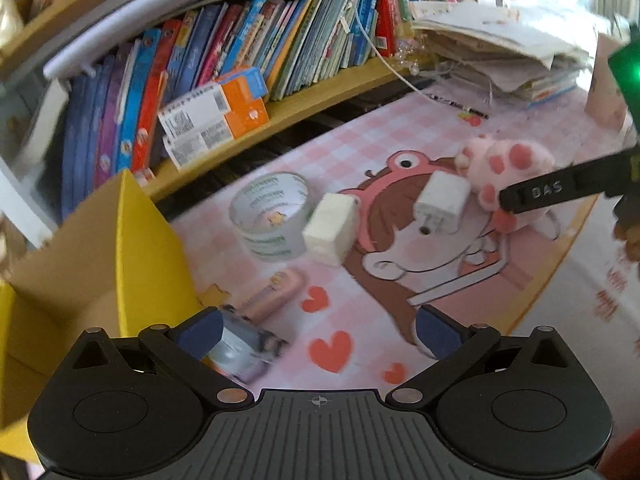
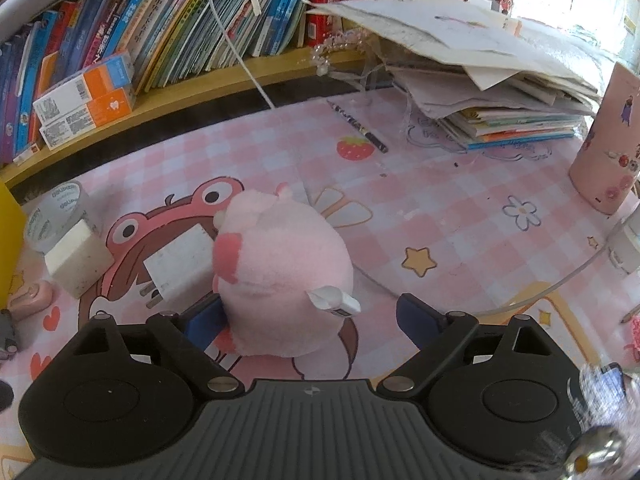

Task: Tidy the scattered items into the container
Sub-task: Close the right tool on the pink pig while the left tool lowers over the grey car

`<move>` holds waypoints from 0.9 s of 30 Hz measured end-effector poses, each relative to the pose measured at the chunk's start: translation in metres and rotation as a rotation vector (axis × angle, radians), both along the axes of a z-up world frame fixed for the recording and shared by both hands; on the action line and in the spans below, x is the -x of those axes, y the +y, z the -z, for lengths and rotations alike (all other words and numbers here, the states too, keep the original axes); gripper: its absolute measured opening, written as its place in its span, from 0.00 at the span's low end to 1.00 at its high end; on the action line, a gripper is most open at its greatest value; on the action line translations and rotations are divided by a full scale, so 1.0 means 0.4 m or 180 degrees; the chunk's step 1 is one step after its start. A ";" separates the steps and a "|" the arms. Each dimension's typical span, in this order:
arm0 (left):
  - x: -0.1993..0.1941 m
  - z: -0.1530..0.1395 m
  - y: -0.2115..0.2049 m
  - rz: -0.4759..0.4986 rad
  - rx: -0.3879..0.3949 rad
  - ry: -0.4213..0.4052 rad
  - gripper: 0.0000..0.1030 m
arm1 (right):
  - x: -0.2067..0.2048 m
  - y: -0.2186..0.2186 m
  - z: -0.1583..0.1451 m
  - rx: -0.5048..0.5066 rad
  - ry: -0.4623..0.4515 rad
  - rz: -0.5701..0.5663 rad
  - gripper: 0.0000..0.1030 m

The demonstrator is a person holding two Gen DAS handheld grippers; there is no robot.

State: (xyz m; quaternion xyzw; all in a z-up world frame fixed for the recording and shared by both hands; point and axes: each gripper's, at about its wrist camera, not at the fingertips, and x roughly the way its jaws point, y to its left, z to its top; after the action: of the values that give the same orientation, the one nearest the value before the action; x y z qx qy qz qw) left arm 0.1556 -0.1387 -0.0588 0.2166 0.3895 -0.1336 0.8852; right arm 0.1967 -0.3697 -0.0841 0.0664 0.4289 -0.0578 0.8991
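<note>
Right wrist view: round pink plush toy [image 2: 280,272] sits between the right gripper [image 2: 308,320]'s wide-spread fingers, nearer the left one; the left gripper [image 1: 316,330] gapes empty.

Clutter crowds the left of the pink checked desk mat [image 2: 440,208]: a tape roll [image 1: 272,216], a white eraser block [image 1: 332,232], a charger plug [image 1: 442,200] and a pink plush toy [image 2: 280,272] sit close together. Open mat lies to the plush's right, bounded by a paper stack [image 2: 500,92] and a pink cup [image 2: 608,152]. A yellow cardboard box [image 1: 136,248] walls the left edge.
</note>
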 end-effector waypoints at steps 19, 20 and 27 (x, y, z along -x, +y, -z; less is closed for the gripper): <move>-0.068 0.086 -0.003 0.0068 -0.0751 0.0016 0.95 | -0.033 0.005 0.007 -0.0123 -0.0045 -0.0065 0.61; -0.068 0.087 -0.004 0.0058 -0.0760 0.0011 0.95 | -0.033 0.005 0.006 -0.0138 -0.0047 -0.0074 0.60; -0.046 0.071 -0.007 0.0112 -0.0687 0.0005 0.80 | -0.013 -0.005 -0.004 -0.0187 -0.0054 -0.0032 0.58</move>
State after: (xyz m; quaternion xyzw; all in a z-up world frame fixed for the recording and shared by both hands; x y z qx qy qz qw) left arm 0.1741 -0.1415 -0.0870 0.3173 0.3985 -0.1067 0.8539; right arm 0.2020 -0.3716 -0.0826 0.0911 0.4231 -0.0401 0.9006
